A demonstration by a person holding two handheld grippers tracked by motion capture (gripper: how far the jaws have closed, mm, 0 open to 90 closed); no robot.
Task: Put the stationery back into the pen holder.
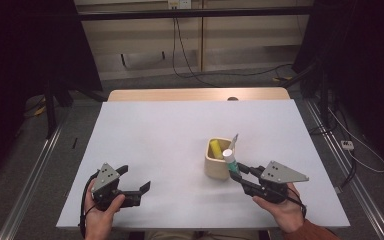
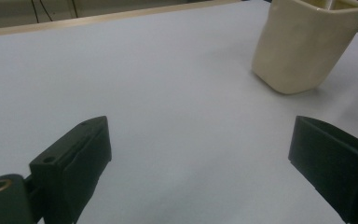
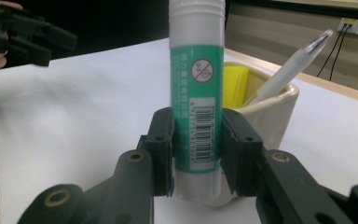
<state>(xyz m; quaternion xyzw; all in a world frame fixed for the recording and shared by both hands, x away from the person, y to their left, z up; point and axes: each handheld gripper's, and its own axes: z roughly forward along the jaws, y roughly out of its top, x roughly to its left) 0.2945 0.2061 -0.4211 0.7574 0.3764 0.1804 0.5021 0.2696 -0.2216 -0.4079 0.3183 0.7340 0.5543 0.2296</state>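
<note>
A cream cup [image 1: 217, 161] stands right of the table's middle with a yellow block [image 1: 215, 148] and a white pen [image 1: 234, 140] in it. My right gripper [image 1: 238, 171] is shut on a green-and-white glue stick [image 1: 229, 160], held upright just beside the cup's near right corner. In the right gripper view the glue stick [image 3: 196, 93] stands between the two pads, in front of the cup [image 3: 265, 119]. My left gripper [image 1: 135, 180] rests near the front left of the table, open and holding nothing; the cup [image 2: 303, 44] is ahead of it to the right.
The white table top [image 1: 170, 135] ends in a wooden strip [image 1: 195, 94] at the far edge. Dark stands [image 1: 50, 95] flank both sides, and cables [image 1: 190, 70] lie on the floor behind.
</note>
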